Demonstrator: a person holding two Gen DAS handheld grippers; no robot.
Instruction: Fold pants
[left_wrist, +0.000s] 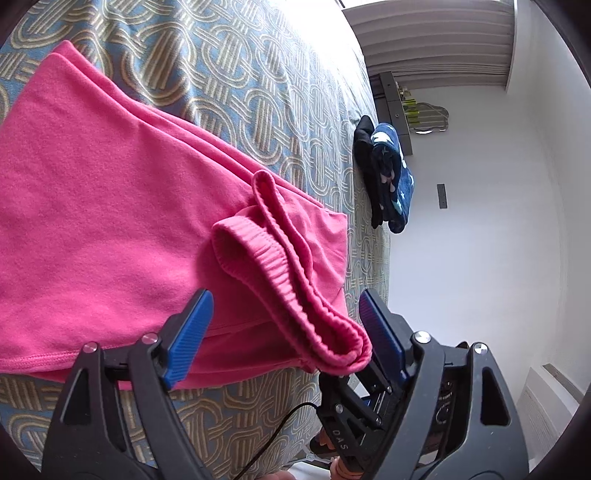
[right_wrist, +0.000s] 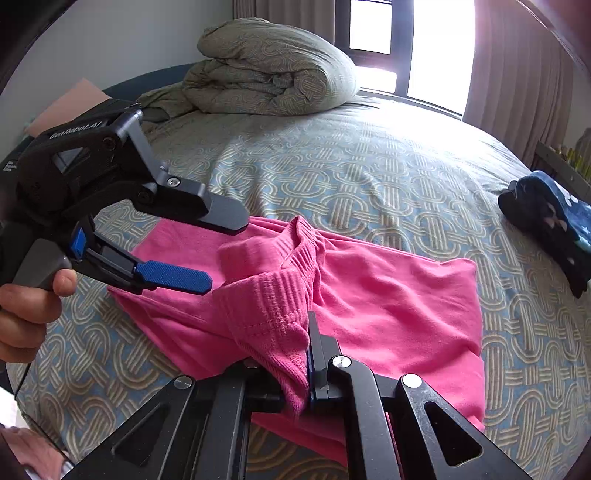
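**A:** What do you get from the left wrist camera?

**B:** My left gripper (left_wrist: 286, 325) stands wide, its blue pads (left_wrist: 188, 332) well apart and pinching nothing. The pink pants (left_wrist: 110, 221) lie folded on the patterned bedspread (left_wrist: 240, 74), and the ribbed waistband (left_wrist: 280, 288) lifts off the pile and runs between my fingers toward the lower right, where my right gripper (left_wrist: 354, 373) holds its end. Farther along the bed, near its edge, sits a folded dark blue garment (left_wrist: 388, 177) with pale shapes on it.

**A:** And the right wrist camera?

**B:** My right gripper (right_wrist: 306, 369) is narrowed down hard on the waistband (right_wrist: 273, 306); the ribbed cloth bunches between the fingers and drapes over the left one. The pants (right_wrist: 388, 302) spread flat on the bedspread (right_wrist: 332, 166) just ahead of me. My left gripper (right_wrist: 218, 251) hovers over their left part, jaws parted, one blue pad (right_wrist: 173, 277) above the cloth; whether it touches, I cannot tell. My left hand (right_wrist: 26, 314) grips its handle. A rolled duvet (right_wrist: 269, 66) sits at the far end of the bed, and the dark blue garment (right_wrist: 546, 218) lies at the right, well apart from the pants.
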